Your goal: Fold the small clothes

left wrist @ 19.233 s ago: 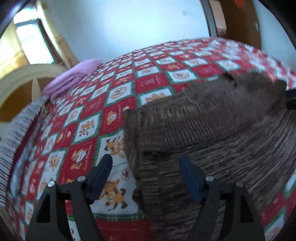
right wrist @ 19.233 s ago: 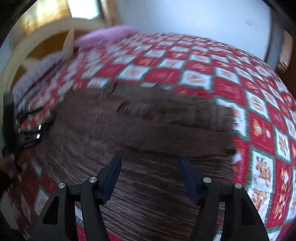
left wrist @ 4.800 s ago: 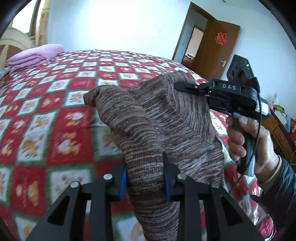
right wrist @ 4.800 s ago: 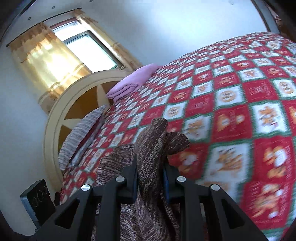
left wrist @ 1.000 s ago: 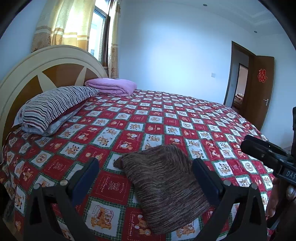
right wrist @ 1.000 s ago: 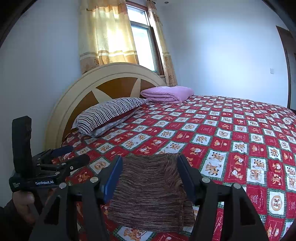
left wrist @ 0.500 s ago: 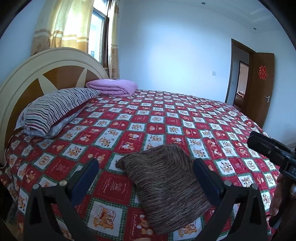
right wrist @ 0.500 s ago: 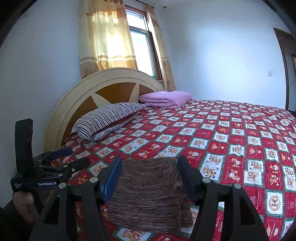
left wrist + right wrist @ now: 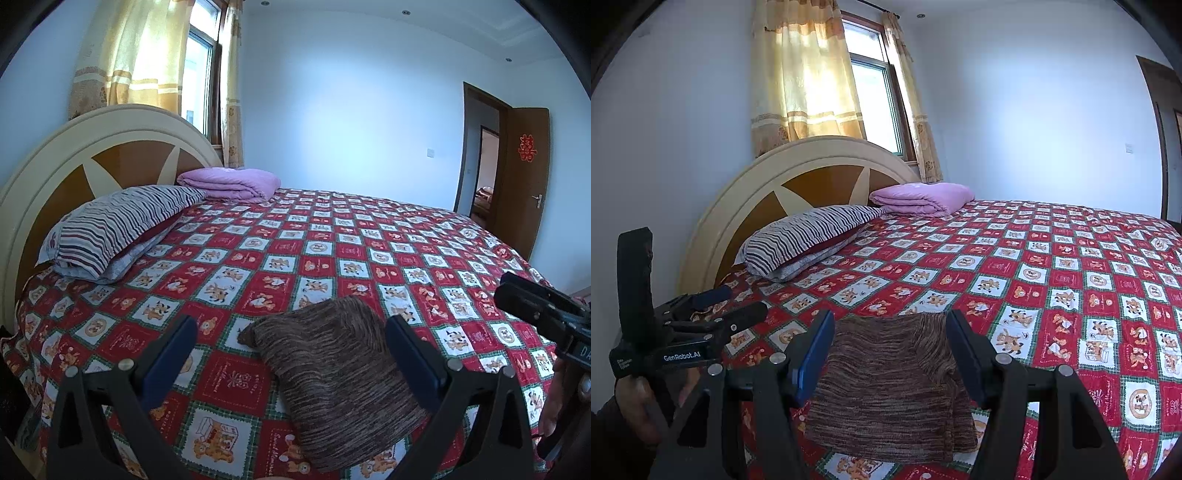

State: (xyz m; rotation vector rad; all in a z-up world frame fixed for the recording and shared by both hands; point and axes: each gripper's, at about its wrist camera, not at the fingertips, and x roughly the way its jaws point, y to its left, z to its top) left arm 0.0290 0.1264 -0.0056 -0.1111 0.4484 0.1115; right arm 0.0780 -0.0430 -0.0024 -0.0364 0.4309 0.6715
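Left wrist view: the left gripper (image 9: 288, 350) hangs released above the folded brown knit sweater (image 9: 332, 373), well down the bedspread (image 9: 321, 236) from the striped pillow (image 9: 118, 225).

Right wrist view: the right gripper (image 9: 888, 354) is spread too, grasping nothing. The sweater (image 9: 890, 387) looks soft, floppy and light (best pinched at a folded edge).

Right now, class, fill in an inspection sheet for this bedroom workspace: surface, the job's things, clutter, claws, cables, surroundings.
Surface: bed with a red checked cartoon quilt, lying smooth.
Job's things: brown knit garment, folded into a compact rectangle, lying flat near the quilt's near edge.
Clutter: striped pillow and folded pink blanket, both at the headboard, apart from the garment.
Claws: left claw open, holding nothing; right claw open, holding nothing; both held above the garment, not touching it.
Cables: nothing seen.
Surroundings: curtained window, white walls, open brown door.
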